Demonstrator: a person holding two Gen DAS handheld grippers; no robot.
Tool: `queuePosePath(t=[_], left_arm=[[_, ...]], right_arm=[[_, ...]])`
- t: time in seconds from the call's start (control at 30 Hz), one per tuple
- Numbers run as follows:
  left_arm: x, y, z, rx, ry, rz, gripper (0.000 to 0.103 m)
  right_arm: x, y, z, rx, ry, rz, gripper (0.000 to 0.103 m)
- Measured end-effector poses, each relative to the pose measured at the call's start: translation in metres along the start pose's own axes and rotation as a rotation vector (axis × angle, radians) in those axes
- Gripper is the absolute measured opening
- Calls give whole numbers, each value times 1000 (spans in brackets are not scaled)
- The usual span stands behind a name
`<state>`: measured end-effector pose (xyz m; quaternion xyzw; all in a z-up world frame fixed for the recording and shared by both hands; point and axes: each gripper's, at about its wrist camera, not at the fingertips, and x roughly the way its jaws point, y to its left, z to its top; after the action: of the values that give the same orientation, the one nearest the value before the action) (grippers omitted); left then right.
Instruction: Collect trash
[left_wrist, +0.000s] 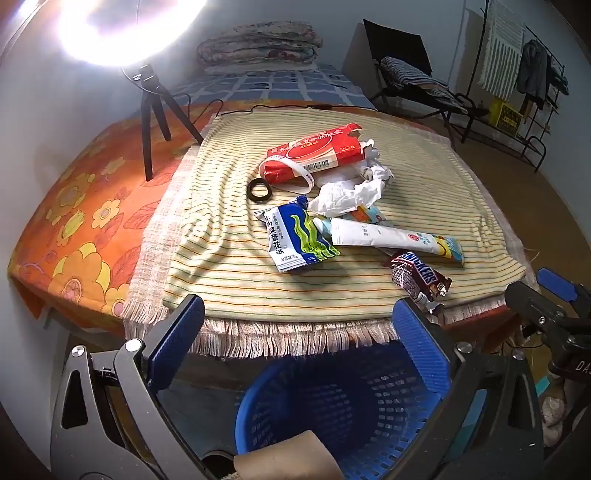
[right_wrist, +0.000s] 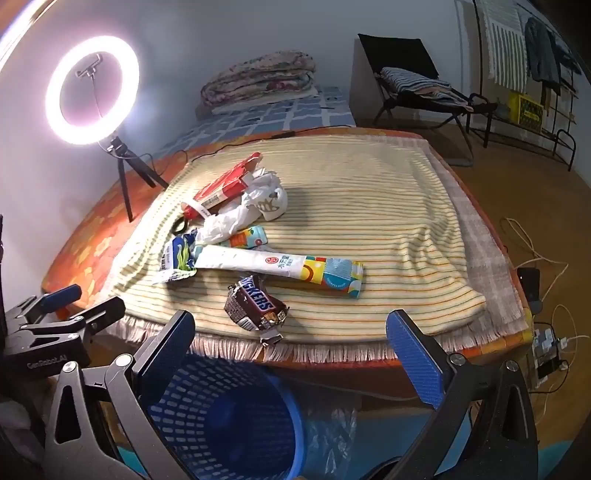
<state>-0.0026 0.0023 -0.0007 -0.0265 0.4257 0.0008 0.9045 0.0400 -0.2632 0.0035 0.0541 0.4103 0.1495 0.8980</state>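
Both tongs are spread wide and hold nothing. The chocolate wrapper lies at the near edge of the surface, just above the right tongs, long axis slanting toward lower right. The left tongs are farther; the basket waits below.

The walls are plain and pale. A ring light on a small black tripod shines strongly at the left and gives glare in the left wrist view. Behind it lies a bed with a blue checked sheet and a folded floral quilt. The near surface has an orange flowered cover and on it a striped, fringed cloth. At the right stands a black folding chair with striped fabric on the seat. A metal rack holds hanging clothes. The floor is brown, with cables on it.
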Motion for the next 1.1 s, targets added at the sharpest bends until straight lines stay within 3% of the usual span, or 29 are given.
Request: queuePosePath(t=[1.1], left_arm=[[-2,3,1,-15,3,-30,103]], right_arm=[[7,0,-3,-1,14,-9,102]])
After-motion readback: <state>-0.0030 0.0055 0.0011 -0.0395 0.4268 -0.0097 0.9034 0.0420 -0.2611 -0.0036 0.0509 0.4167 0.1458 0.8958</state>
